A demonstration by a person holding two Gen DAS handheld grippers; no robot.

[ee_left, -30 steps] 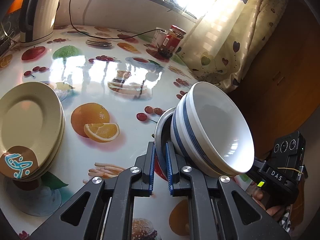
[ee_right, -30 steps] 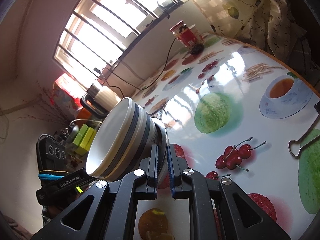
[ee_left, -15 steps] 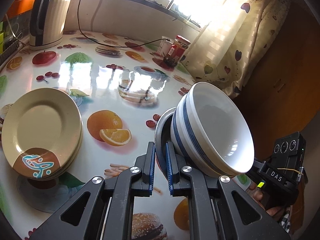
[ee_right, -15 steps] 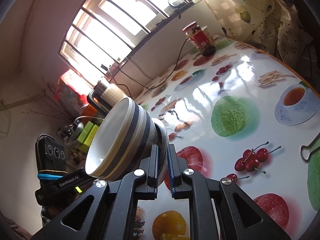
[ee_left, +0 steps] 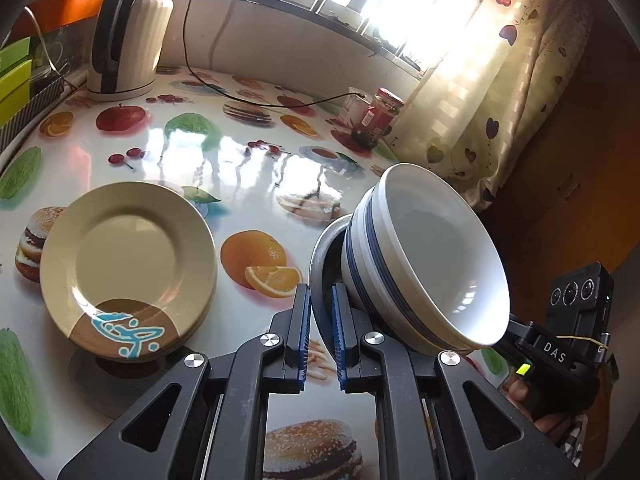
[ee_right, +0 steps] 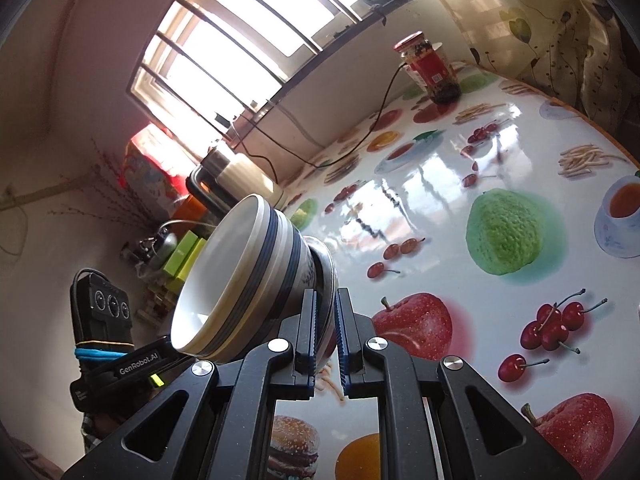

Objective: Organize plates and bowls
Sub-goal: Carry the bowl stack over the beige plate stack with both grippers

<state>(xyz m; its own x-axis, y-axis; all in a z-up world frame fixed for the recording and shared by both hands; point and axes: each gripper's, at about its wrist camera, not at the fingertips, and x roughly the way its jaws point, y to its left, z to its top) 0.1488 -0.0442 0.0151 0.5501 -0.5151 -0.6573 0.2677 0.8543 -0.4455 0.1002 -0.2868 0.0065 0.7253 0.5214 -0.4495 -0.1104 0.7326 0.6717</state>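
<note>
Metal bowl [ee_left: 320, 256] rim clenched by both tongs [ee_left: 320, 320] [ee_right: 326, 324]; open tabletop [ee_left: 248, 168] ahead.

In the left wrist view, the glossy fruit-print table [ee_left: 248, 176] lies bare across the middle of the frame. The stacked cream plates [ee_left: 128, 256] block the lower left. The kettle [ee_left: 128, 32] stands in the upper left, its black cord [ee_left: 256, 102] trailing across the far table to the red-lidded jar [ee_left: 382, 114] at upper right. The nested bowls [ee_left: 424, 260] fill the lower right. The curtain [ee_left: 516, 80] hems the right edge.
</note>
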